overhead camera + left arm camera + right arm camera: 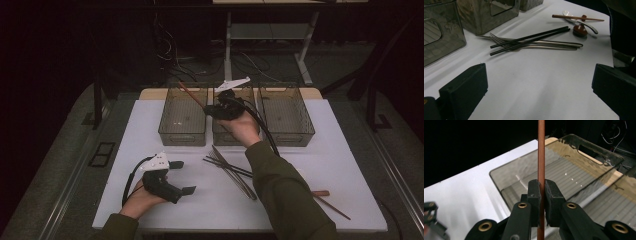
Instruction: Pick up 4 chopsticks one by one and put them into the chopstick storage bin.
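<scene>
Left gripper [184, 177], jaws apart, rests low on the white table [320, 150]; right gripper [542, 192] clamps a brown chopstick [541, 150] above the left bin [183, 116].

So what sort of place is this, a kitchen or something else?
Probably a lab or recording workspace, not a kitchen: a white work table in a dark room, loose cables on the floor behind it, three clear sorting bins, and cutlery laid out for handling with each hand-held gripper.
</scene>
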A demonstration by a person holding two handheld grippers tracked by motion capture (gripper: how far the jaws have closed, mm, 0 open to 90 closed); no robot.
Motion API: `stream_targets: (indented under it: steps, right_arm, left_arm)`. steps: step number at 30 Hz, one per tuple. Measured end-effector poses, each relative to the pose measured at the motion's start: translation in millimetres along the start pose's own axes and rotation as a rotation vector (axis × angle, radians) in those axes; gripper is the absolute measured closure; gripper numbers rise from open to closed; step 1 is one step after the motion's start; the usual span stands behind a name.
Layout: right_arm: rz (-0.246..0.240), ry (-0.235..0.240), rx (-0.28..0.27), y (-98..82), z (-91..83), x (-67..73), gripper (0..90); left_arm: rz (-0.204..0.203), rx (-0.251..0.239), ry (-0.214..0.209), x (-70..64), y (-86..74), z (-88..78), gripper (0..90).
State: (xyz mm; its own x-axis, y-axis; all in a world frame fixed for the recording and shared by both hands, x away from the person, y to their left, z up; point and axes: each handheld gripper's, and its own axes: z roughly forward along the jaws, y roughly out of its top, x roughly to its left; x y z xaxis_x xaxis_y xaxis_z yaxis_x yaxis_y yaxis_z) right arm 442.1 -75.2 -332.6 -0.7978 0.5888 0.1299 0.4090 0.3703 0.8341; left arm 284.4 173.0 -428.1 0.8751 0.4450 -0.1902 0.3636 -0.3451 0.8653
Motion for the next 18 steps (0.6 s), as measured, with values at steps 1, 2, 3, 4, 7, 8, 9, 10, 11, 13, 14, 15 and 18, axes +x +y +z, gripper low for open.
stream_targets:
  steps: [1, 2, 3, 4, 7, 8, 9, 10, 11, 13, 14, 15, 18]
  right_arm:
    - [-0.001, -0.001, -0.001, 1.9, 3.1, 0.4, 82.8]
    - [0.003, 0.003, -0.005, 3.7, 6.3, 0.6, 82.8]
    - [0.007, 0.005, -0.006, 5.6, 9.5, 0.9, 82.8]
    - [0.007, 0.005, -0.006, 5.6, 9.5, 0.9, 82.8]
    - [0.012, 0.001, -0.014, 13.5, 21.1, 1.6, 82.7]
    - [0.019, 0.004, -0.017, 15.4, 23.7, 2.3, 82.7]
    - [0.021, 0.004, -0.019, 17.3, 26.5, 2.8, 82.8]
    - [0.020, 0.003, -0.022, 19.1, 29.5, 3.2, 82.8]
    - [0.020, 0.003, -0.022, 19.1, 29.5, 3.2, 82.8]
    - [0.021, -0.002, -0.025, 25.0, 40.1, 4.2, 82.8]
    - [0.023, -0.003, -0.026, 26.4, 42.6, 4.3, 82.8]
    - [0.025, -0.002, -0.029, 28.3, 45.7, 4.9, 82.8]
    - [0.028, 0.002, -0.039, 32.0, 51.9, 6.6, 82.8]
  left_arm:
    - [0.000, -0.001, -0.001, -0.2, 0.1, 0.1, 0.0]
    - [0.006, 0.001, -0.002, -0.1, 0.2, -0.3, 0.0]
    - [0.006, 0.001, -0.002, -0.1, 0.2, -0.3, 0.0]
    - [0.006, 0.002, -0.001, -0.1, 0.3, -0.5, 0.0]
    - [0.007, 0.000, -0.003, 0.1, 0.4, -1.2, 0.0]
    - [0.002, -0.004, -0.003, 0.4, 0.1, -0.9, 0.0]
    - [0.002, -0.004, -0.003, 0.4, 0.1, -0.9, 0.0]
    - [0.000, -0.005, -0.004, 0.5, -0.1, -0.9, 0.0]
    - [0.000, -0.005, -0.004, 0.5, -0.1, -0.9, 0.0]
    - [0.000, -0.008, -0.005, 0.3, -0.1, -1.0, 0.0]
    - [0.000, -0.008, -0.006, 0.2, 0.0, -1.1, 0.0]
    - [0.000, -0.010, -0.006, 0.1, 0.0, -1.1, 0.0]
    - [0.001, -0.012, -0.009, 0.2, 0.0, -1.1, 0.0]
